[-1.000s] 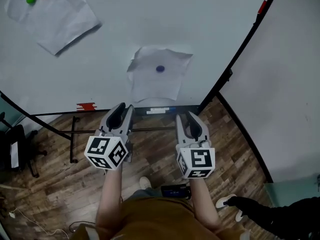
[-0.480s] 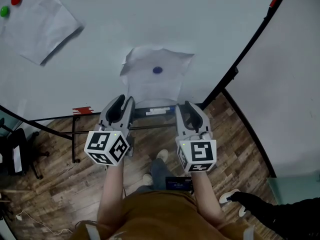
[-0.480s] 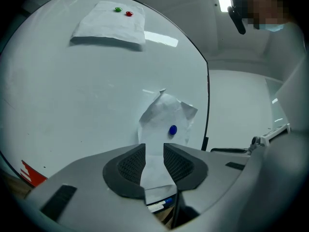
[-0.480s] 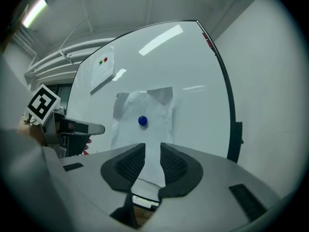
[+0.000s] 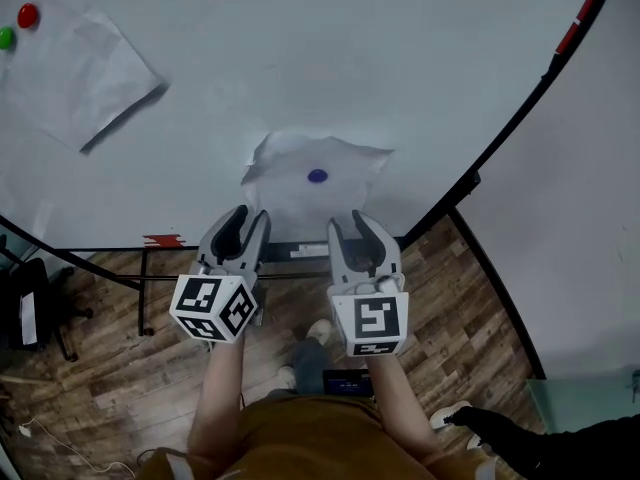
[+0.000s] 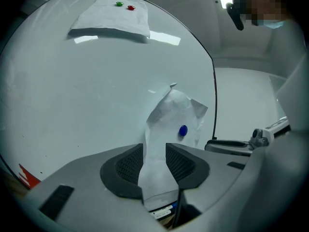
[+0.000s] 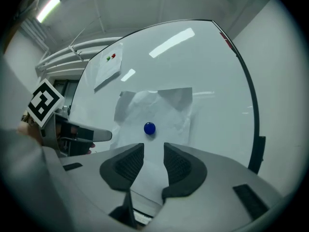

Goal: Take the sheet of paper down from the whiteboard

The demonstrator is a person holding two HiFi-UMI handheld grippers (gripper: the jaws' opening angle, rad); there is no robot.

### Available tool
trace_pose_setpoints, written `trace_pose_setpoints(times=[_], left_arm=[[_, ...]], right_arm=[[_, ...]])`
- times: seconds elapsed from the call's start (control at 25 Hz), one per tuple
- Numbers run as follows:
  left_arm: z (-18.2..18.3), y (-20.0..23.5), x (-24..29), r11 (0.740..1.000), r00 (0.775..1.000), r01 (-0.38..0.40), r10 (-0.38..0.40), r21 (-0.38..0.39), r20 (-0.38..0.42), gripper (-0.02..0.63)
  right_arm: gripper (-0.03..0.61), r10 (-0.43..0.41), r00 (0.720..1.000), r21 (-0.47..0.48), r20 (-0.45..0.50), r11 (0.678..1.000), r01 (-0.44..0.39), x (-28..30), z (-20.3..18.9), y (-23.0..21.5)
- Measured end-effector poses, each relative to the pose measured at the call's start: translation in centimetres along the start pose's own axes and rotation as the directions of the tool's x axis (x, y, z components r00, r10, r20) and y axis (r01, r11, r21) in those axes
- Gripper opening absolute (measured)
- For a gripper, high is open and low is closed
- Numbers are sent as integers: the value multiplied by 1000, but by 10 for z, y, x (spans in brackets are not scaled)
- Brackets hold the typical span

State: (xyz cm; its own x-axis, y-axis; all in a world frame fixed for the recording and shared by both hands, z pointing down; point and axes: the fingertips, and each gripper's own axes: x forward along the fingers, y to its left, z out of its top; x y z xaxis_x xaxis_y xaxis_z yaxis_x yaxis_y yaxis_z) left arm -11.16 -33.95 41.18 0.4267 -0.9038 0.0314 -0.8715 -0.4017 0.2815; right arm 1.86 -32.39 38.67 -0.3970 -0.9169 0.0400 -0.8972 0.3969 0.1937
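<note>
Head view: the person held both tools level toward the glossy white whiteboard (image 5: 300,68). The crumpled white sheet of paper (image 5: 300,193) was still up on the board, low on its face, pinned by a round blue magnet (image 5: 317,176). The left gripper (image 5: 250,216) pointed at the sheet's lower left edge and the right gripper (image 5: 350,223) at its lower right. Both tips were close to the narrow marker tray (image 5: 300,251) under the board. A second white paper sheet (image 5: 90,68) hung at the board's upper left under a red magnet (image 5: 28,14) and a green magnet (image 5: 5,37). Brown wooden floor (image 5: 120,368) showed below.

Left gripper view: the tongs of the left gripper (image 6: 154,149) stood spread, having just been opening. The lower part of the crumpled white sheet of paper (image 6: 176,112) showed in the gap between the ribbed black pads (image 6: 128,163), and neither pad pressed on it. Whether the paper reached in between them or hung just beyond could not be told. The round blue magnet (image 6: 183,130) sat above and to the right of the gap.

Right gripper view: the tongs of the right gripper (image 7: 153,156) were likewise spread and had just been opening, with nothing pinched. The sheet (image 7: 159,108) hung straight ahead with the round blue magnet (image 7: 149,128) just above the gap, and the sheet's lower edge showed between the pads, untouched. The left gripper's marker cube (image 7: 43,100) appeared at the left.
</note>
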Motion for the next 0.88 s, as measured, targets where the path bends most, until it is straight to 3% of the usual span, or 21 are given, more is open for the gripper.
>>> trace_pose_setpoints(times=[0.32,0.6,0.88], left_arm=[[6,7,15,999,999,-21,20,24,25,149],[10,7,20,999,999,-17,15,28,40,137],[17,10,23,1000,998,-10,9,25,59,118]], right_arm=[[140,28,999,-65,43,998,-25,37,20,8],[140,-20,992,-171,125,984,42,55,36,14],[141,-68,993,-180,97,980,85,63,30,12]])
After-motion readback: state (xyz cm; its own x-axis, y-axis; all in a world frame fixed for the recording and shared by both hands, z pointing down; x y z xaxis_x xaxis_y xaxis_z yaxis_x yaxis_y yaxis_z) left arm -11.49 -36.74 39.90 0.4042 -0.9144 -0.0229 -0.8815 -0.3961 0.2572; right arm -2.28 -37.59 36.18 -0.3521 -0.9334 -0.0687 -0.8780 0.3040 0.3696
